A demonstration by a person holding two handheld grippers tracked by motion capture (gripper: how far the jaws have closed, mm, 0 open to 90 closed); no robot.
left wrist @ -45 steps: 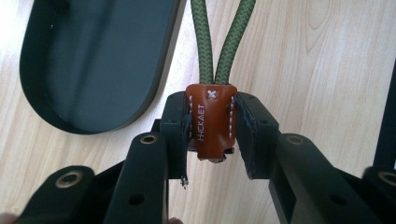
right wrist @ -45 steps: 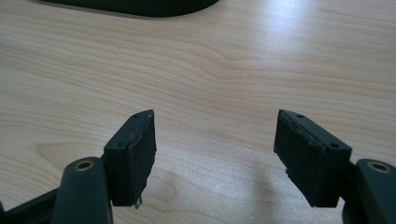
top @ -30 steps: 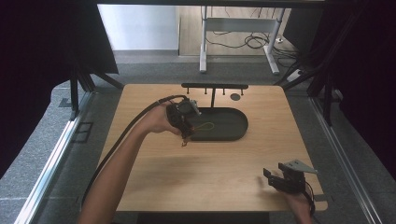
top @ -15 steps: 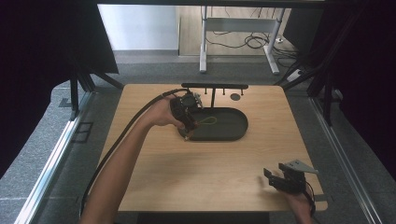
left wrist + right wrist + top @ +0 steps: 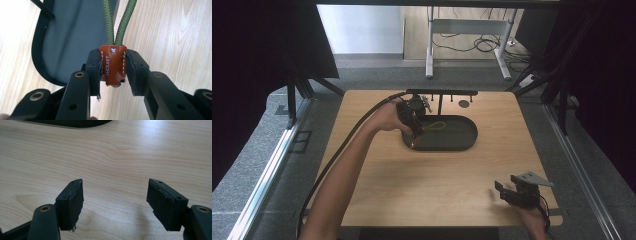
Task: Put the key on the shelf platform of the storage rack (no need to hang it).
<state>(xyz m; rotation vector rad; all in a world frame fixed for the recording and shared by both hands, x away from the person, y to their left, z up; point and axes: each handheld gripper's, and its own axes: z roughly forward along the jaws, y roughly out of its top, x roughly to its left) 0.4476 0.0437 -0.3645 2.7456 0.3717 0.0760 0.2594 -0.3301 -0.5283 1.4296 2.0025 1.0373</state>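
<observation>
Tray (image 5: 464,142): 1; keychain (image 5: 113,65): 1

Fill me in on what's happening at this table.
A person works with two hand-held grippers. The left gripper is shut on the brown leather tab of a green cord loop, holding it over the dark oval tray. The right gripper rests open near the table's front corner, holding nothing.

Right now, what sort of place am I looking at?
Probably a lab or recording studio: a bare wooden table screened by black curtains, hand-held grippers trailing cables, and loose cables on the floor behind.
</observation>
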